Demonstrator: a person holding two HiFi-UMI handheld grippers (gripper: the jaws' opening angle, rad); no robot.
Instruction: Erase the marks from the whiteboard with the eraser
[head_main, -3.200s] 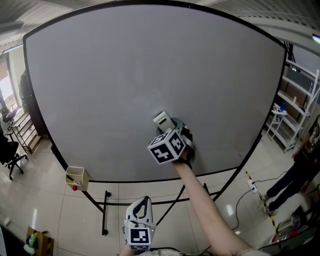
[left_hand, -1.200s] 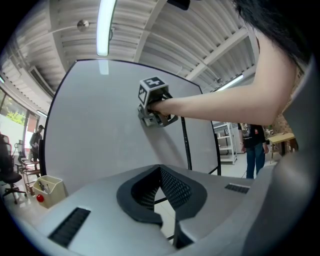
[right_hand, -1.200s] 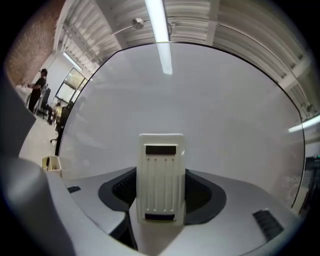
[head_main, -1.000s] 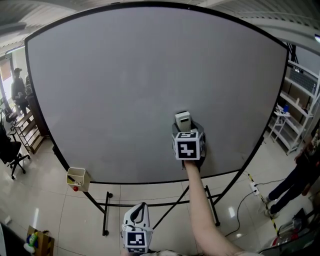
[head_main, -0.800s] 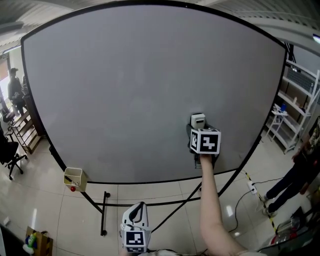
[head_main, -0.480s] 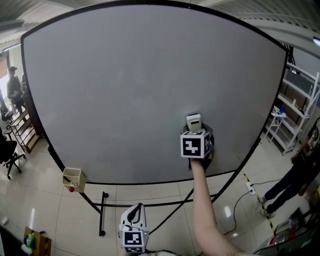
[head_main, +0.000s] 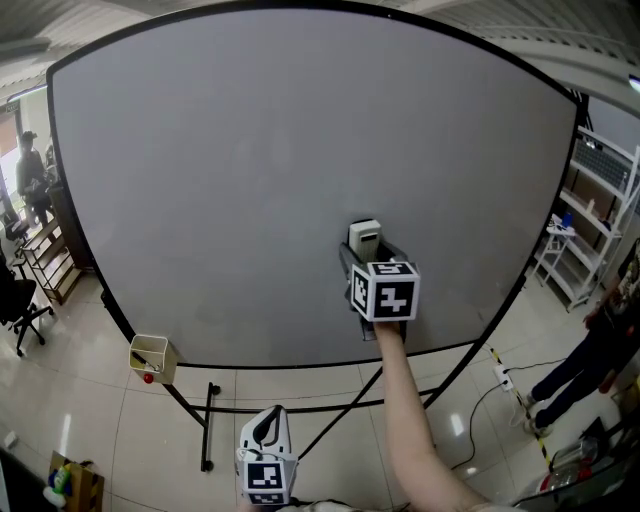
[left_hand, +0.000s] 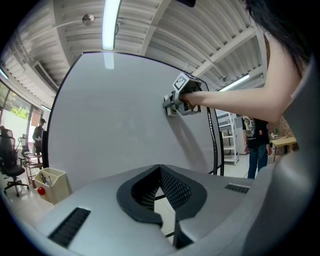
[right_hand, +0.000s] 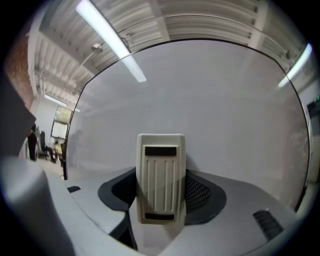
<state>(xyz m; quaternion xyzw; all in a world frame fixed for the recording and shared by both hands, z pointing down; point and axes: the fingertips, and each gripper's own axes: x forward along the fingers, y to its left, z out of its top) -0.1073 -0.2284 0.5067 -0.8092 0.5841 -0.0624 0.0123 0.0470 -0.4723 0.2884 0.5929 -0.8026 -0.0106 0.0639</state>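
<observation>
Low on whiteboard (head_main: 250, 170), right of centre: right claw (head_main: 366, 262) pinching eraser (head_main: 364, 238). Grips it by both long sides, cream ribbed back toward the camera in right gripper view, upright, top end poking above the claw tips. From left gripper view, looks pressed against the board face, arm reaching in from the right. Marker cube (head_main: 385, 290) sits just below the eraser, forearm running down to the bottom edge of head view.

Down at bottom edge, left of that forearm: left claw (head_main: 267, 440), well apart from the board, pointing up toward it. Pressed together at the tips, nothing between.

Board face reads plain light grey, black frame, black stand legs (head_main: 210, 425) on tiled floor (head_main: 100, 420). Small tan bin (head_main: 153, 355) hangs at lower left corner of the frame, red item just under it. White shelving (head_main: 590, 200) at right, person (head_main: 590, 345) standing near it. Another person (head_main: 30, 175) at far left, office chair (head_main: 15, 300) nearby.
</observation>
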